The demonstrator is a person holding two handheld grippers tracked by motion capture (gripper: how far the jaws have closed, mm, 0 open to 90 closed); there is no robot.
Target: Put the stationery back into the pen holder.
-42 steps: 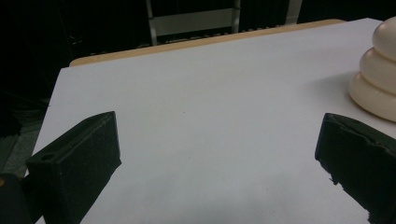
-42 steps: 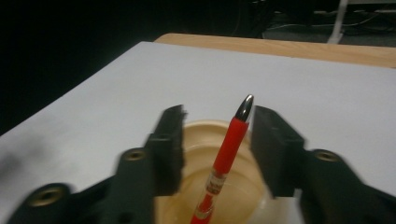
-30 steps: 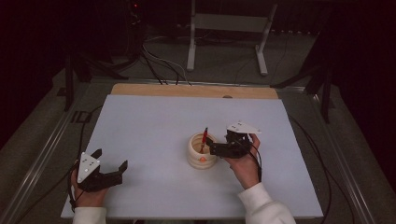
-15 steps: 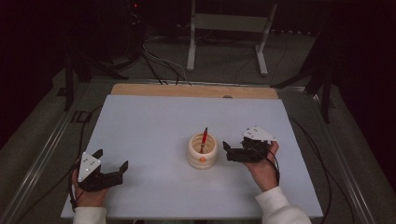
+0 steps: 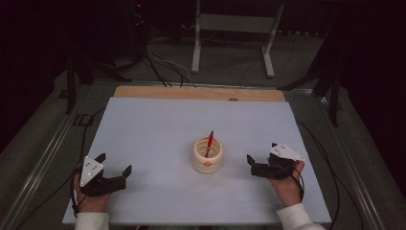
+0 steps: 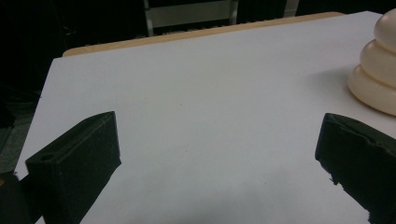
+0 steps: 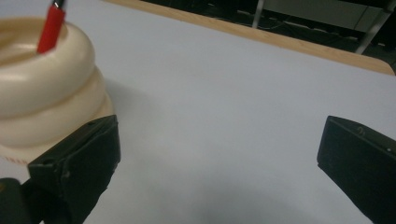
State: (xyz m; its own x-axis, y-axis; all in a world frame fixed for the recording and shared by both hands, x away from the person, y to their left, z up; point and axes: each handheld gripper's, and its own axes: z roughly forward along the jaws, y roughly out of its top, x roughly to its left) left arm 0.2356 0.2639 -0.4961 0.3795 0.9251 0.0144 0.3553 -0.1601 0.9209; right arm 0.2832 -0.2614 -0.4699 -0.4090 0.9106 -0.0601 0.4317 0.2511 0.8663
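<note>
A cream ribbed holder [image 5: 208, 155] stands at the middle of the white table [image 5: 158, 124], and a red pen [image 5: 209, 142] leans upright inside it. My right gripper [image 5: 261, 151] rests to the right of the holder, apart from it. Its jaws have just opened wider and stand open with nothing between them. In the right gripper view the holder [image 7: 42, 88] and pen [image 7: 51, 28] lie beyond the left jaw of that gripper [image 7: 219, 135]. My left gripper [image 5: 115, 163] sits open near the front left edge. The holder [image 6: 378, 70] appears at the far right of the left gripper view, whose own gripper [image 6: 217, 140] has bare table between its jaws.
A wooden strip [image 5: 196, 93] runs along the table's far edge. Behind it stand a metal stand [image 5: 234, 28] and cables [image 5: 163, 62] on the dark floor. Metal rails [image 5: 43, 158] border the table's left side.
My right gripper has drawn back to the right from the holder's rim and sunk toward the table. The pen stays in the holder. My left gripper has not moved.
</note>
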